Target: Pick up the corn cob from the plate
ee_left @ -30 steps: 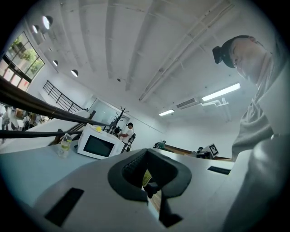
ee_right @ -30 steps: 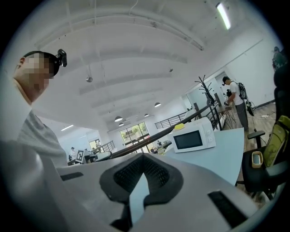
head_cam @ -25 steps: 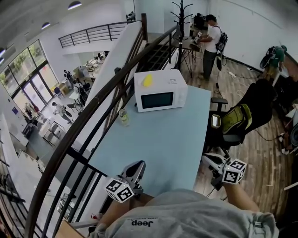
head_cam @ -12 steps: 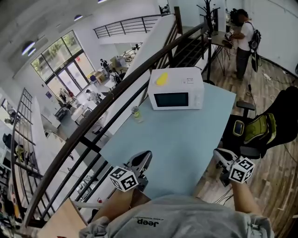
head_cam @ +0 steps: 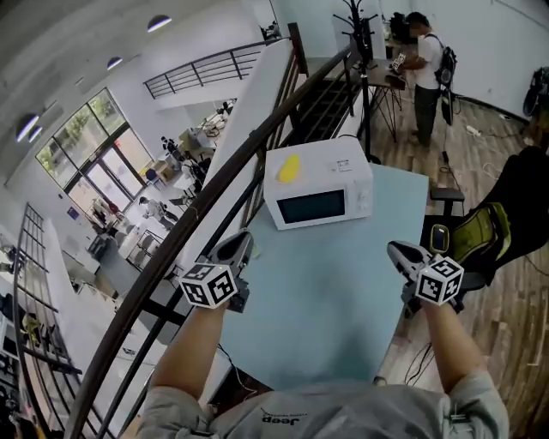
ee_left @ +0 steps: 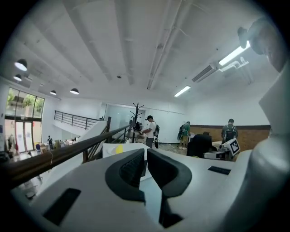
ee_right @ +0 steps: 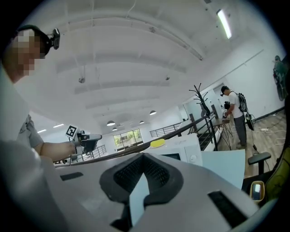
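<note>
A yellow corn cob (head_cam: 288,167) lies on top of a white microwave (head_cam: 319,195) at the far end of the light blue table (head_cam: 334,300); I cannot make out a plate under it. My left gripper (head_cam: 238,246) hovers over the table's left edge, shut and empty. At the table's right edge my right gripper (head_cam: 397,251) is also shut and holds nothing. Both are well short of the microwave. The left gripper view shows the shut left gripper (ee_left: 146,152) with the corn cob (ee_left: 119,148) far ahead. Beyond the right gripper (ee_right: 144,157), the corn cob (ee_right: 157,143) is visible above the microwave (ee_right: 183,153).
A dark railing (head_cam: 214,184) runs along the table's left side, with a drop to a lower floor beyond. A black chair with a green backpack (head_cam: 480,236) stands to the right. A person (head_cam: 427,60) stands far back near a coat rack (head_cam: 358,21).
Both grippers have moved forward and now hang over the table's two sides. The left one rose and swung left toward the railing. The small bottle at the left edge is hidden behind it.
</note>
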Demonstrator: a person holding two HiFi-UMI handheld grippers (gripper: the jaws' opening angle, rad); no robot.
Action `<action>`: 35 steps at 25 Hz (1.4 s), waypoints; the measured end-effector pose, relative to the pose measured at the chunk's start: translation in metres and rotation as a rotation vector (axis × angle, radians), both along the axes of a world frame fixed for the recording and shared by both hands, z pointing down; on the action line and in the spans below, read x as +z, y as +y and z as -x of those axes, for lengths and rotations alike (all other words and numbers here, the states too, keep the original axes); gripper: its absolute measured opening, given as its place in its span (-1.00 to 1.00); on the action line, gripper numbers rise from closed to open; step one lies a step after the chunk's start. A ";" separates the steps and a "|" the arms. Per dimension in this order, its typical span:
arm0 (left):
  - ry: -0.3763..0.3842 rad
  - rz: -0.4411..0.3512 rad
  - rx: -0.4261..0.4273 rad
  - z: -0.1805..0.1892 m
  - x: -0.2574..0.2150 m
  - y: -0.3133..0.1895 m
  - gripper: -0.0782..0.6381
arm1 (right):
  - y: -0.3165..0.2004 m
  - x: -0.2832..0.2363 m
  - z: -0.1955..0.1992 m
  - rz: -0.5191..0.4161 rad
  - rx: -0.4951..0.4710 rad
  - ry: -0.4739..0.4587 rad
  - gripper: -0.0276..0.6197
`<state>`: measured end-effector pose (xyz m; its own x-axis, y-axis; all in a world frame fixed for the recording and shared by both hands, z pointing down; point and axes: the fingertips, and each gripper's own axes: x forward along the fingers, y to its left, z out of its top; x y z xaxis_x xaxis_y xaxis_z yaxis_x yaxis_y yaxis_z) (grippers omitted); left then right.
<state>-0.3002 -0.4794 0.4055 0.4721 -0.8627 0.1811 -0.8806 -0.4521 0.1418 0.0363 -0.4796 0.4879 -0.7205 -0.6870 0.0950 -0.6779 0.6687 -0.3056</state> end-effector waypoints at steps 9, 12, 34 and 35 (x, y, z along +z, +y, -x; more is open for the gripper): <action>-0.085 -0.013 -0.036 -0.021 -0.006 -0.163 -0.44 | -0.093 -0.008 0.018 -0.035 0.013 0.028 -0.86; -0.101 0.004 -0.067 -0.027 0.001 -0.213 -0.30 | -0.119 0.000 0.023 -0.035 0.007 0.015 -0.86; -0.164 0.280 -0.180 -0.039 0.129 -0.430 0.19 | -0.197 0.118 0.051 0.079 -0.061 -0.092 -0.86; -0.175 0.290 -0.179 -0.041 0.132 -0.432 0.19 | -0.197 0.120 0.052 0.080 -0.065 -0.096 -0.87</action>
